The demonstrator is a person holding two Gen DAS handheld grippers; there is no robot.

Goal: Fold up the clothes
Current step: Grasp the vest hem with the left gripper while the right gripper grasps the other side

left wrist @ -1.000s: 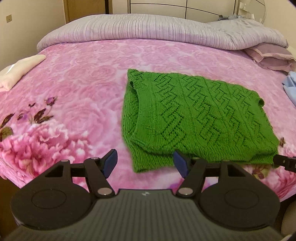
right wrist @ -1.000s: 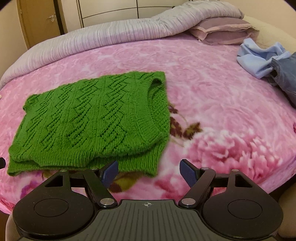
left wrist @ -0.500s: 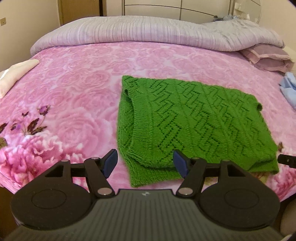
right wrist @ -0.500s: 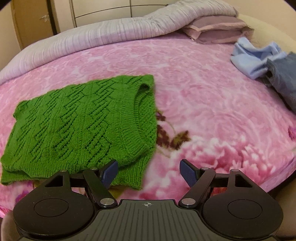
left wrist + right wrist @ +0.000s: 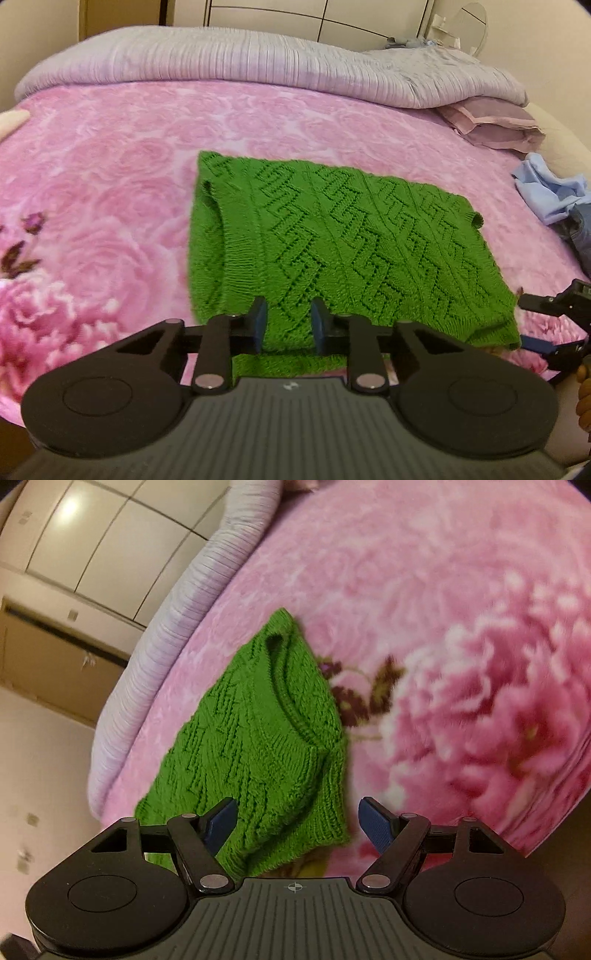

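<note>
Sweater: green knit sweater (image 5: pixel 343 243) is lying folded flat on the pink floral bedspread (image 5: pixel 110 177), near the front edge of the bed, collar end toward the left wrist view's left side.
Left gripper: left gripper (image 5: pixel 287 325) is sitting over the sweater's near hem, blue pads narrowed with knit fabric between them; whether it's actually pinching, can't tell.
Right gripper: right gripper (image 5: pixel 297 823) is tilting sideways at the sweater's near corner (image 5: pixel 325 830), fingers spread wide, left pad (image 5: pixel 221 818) over the knit, right pad over bedspread; not gripping anything.
Right gripper from left view: showing at far right edge (image 5: pixel 554 317), just beside the sweater's right corner.
Hand: part of a hand (image 5: pixel 583 391) is showing at the right edge.
Bedding: lilac quilt (image 5: pixel 258 62) is lying rolled along the head of the bed, pillow (image 5: pixel 495 125) beside it.
Other clothes: light blue garment (image 5: pixel 546 188) and something denim-looking are lying well apart, at the right.
</note>
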